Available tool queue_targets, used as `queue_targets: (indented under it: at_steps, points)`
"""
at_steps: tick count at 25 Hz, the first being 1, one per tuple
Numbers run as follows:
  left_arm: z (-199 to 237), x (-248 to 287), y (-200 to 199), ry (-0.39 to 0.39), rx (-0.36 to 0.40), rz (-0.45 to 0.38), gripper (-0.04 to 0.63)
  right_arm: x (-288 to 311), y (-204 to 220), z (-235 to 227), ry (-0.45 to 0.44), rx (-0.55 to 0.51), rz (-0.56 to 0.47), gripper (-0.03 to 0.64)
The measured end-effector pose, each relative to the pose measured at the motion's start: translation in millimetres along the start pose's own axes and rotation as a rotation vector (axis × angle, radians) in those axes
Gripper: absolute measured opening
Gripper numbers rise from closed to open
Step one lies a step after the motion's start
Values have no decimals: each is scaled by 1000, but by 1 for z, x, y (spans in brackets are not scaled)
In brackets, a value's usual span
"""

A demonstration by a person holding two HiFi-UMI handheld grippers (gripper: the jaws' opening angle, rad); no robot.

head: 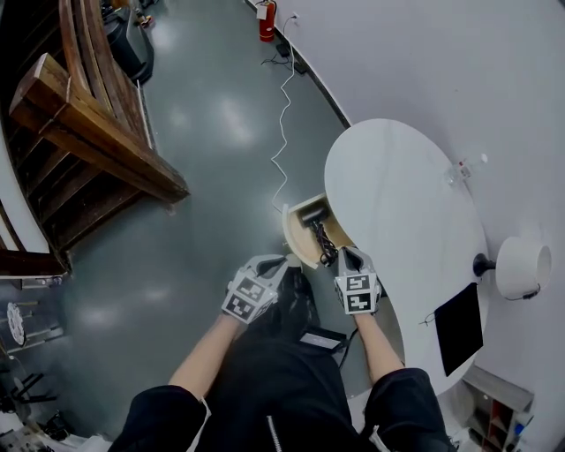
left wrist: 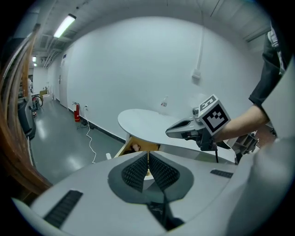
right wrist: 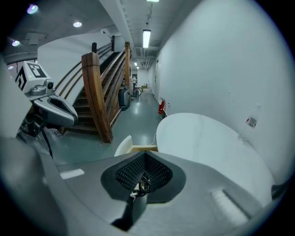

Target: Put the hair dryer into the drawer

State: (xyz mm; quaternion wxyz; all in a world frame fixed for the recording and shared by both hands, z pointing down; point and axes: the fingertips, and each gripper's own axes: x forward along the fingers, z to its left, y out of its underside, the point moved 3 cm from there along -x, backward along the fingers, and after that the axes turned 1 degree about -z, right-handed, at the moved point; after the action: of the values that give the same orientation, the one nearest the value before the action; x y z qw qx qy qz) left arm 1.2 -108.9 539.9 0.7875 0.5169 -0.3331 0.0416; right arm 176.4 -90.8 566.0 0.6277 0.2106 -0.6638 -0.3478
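Grey floor [head: 221,124] spreads below; nearest, the left gripper [head: 290,262] has its jaws pressed together on nothing, the right gripper [head: 344,253] pinches the black cord [right wrist: 142,182] of the hair dryer [head: 313,214], which lies in the open drawer [head: 291,234] at the white table [head: 397,203] edge, a fire extinguisher [head: 266,22] far beyond

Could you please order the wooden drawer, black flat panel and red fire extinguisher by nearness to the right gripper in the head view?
1. Wooden drawer, just before the right gripper.
2. Black flat panel, to its right.
3. Red fire extinguisher, far along the wall.
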Motion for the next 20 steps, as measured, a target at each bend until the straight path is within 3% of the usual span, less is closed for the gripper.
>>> queue_targets:
  at_steps: [10, 20]
  points:
    - [-19, -31, -32, -5, 84, -110, 18, -75, -42, 8, 55, 30, -193, 6]
    - [-37, -48, -42, 9, 70, -174, 18, -124, -47, 14, 95, 11, -265, 6]
